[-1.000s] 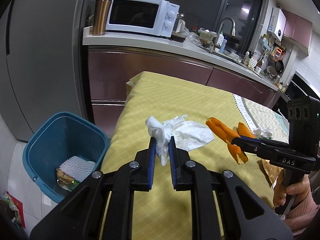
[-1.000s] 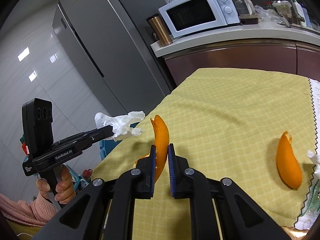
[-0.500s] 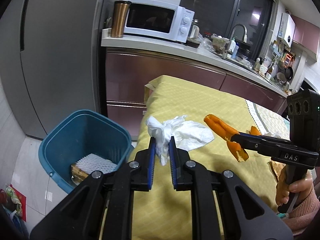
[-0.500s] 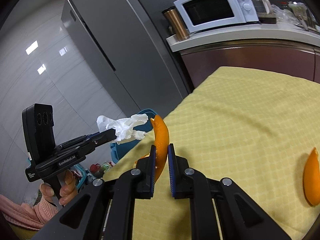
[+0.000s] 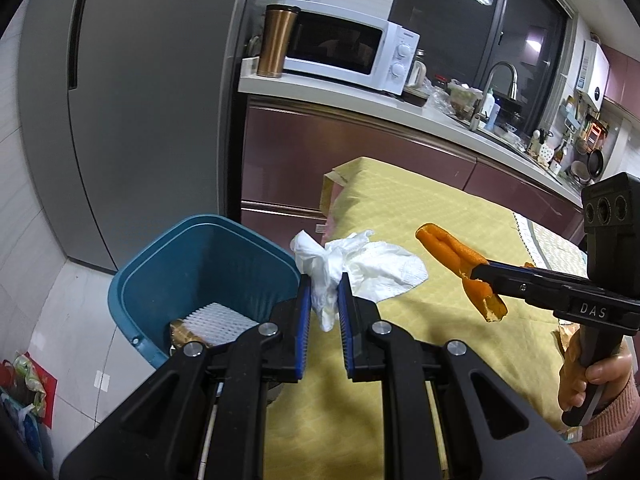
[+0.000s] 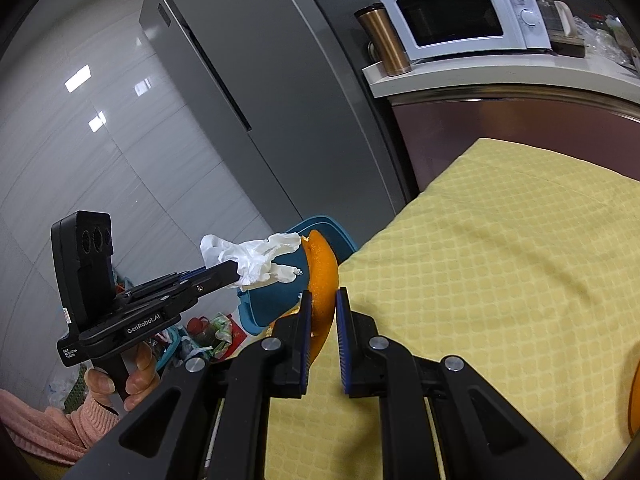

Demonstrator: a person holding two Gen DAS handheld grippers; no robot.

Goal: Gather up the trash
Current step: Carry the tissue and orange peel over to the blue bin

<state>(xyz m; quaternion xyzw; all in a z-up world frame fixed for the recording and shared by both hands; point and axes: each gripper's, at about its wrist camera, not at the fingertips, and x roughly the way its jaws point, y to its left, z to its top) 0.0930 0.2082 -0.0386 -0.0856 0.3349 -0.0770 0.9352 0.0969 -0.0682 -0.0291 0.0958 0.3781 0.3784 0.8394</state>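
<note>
Clenched on a crumpled white tissue [image 5: 352, 268], my left claw [image 5: 323, 312] is held level in the air at the near corner of the yellow-clothed surface [image 5: 440, 216], with the tissue bunched between the blue pads and flaring out beyond them. My right claw [image 6: 321, 332] grips a curl of orange peel [image 6: 322, 276] the same way, its upper end rising clear of the pads, lifted above the cloth's edge. Each claw shows in the other's camera, close beside it, tissue and peel nearly touching from the right wrist view. Just below and to the left of the tissue stands the blue trash bin [image 5: 168, 256] on the floor, a white foam net [image 5: 218, 320] already lying inside. Another orange peel [image 6: 634, 396] lies at the far right of the cloth. Beyond, a grey refrigerator [image 5: 152, 92], a copper tumbler [image 5: 276, 42] and a white microwave [image 5: 348, 54] line the counter. Lettering reads "DAS" on the right claw's body and "GenRobot.AI" on the left.
</note>
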